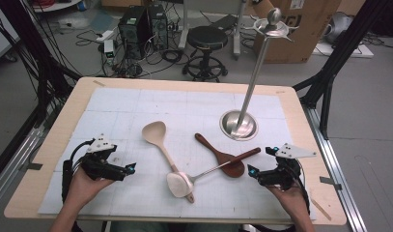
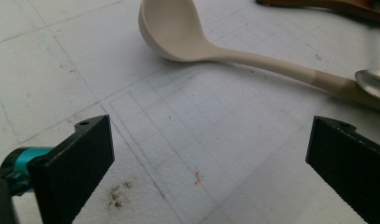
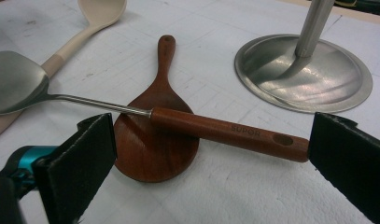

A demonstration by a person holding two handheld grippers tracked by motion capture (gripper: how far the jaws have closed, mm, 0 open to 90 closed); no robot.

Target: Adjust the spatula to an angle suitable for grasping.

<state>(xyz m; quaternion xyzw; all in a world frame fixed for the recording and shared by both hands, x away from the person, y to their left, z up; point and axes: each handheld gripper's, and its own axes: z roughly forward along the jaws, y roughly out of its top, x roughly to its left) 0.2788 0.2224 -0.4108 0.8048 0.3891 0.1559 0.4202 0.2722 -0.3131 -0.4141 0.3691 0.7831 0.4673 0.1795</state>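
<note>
Three utensils lie mid-table on a white mat. A cream ladle point(image 1: 155, 133) point(image 2: 178, 32) has its bowl at the far left. A steel spatula point(image 1: 179, 183) point(image 3: 15, 81) with a brown wooden handle point(image 1: 242, 155) point(image 3: 225, 133) rests across a dark wooden rice spoon point(image 1: 223, 158) point(image 3: 155, 140). My left gripper point(image 1: 131, 168) point(image 2: 208, 163) stands open over bare mat, left of the ladle's handle. My right gripper point(image 1: 252, 170) point(image 3: 211, 158) is open too, just short of the spatula's handle end, nothing pressed between its jaws.
A steel stand with a round base point(image 1: 238, 124) point(image 3: 304, 74) and a tall leaning pole point(image 1: 256, 72) rises behind the utensils at the right. The white mat point(image 1: 117, 111) covers most of the wooden table point(image 1: 63, 116). A stool, computers and boxes stand beyond the far edge.
</note>
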